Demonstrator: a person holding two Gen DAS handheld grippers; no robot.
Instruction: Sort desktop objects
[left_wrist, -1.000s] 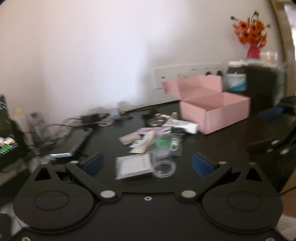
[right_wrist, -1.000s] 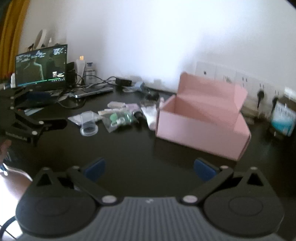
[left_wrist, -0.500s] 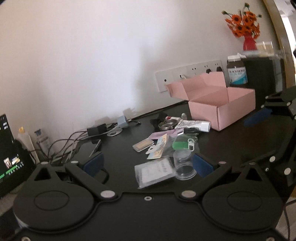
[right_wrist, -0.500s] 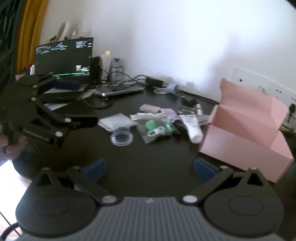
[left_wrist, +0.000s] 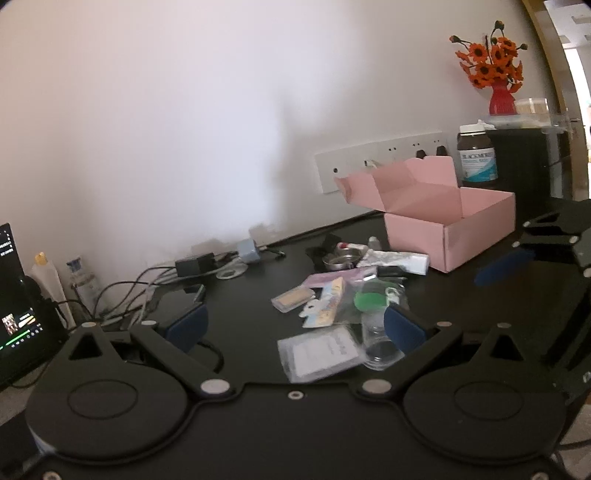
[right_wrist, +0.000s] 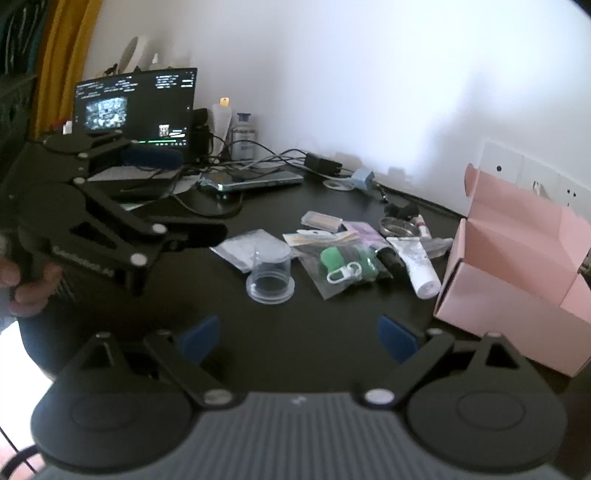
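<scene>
A pile of small items lies mid-desk: a clear plastic cup (right_wrist: 270, 275), a flat clear packet (left_wrist: 320, 352), a bag with a green object (right_wrist: 338, 263), a white tube (right_wrist: 417, 262), a metal ring (right_wrist: 398, 226) and a small case (right_wrist: 320, 220). An open pink box (left_wrist: 448, 218) stands to their right, also in the right wrist view (right_wrist: 517, 273). My left gripper (left_wrist: 295, 326) is open and empty just short of the packet. My right gripper (right_wrist: 299, 338) is open and empty, short of the cup.
The desk (right_wrist: 317, 343) is black. A lit monitor (right_wrist: 135, 110), laptop (right_wrist: 255, 181), cables and chargers (left_wrist: 195, 264) crowd the back left. A supplement bottle (left_wrist: 476, 155) and a red vase of orange flowers (left_wrist: 500, 74) stand behind the box.
Both grippers have swung left and come closer to the pile. The box has shifted right in both views. Both stay open and empty.
</scene>
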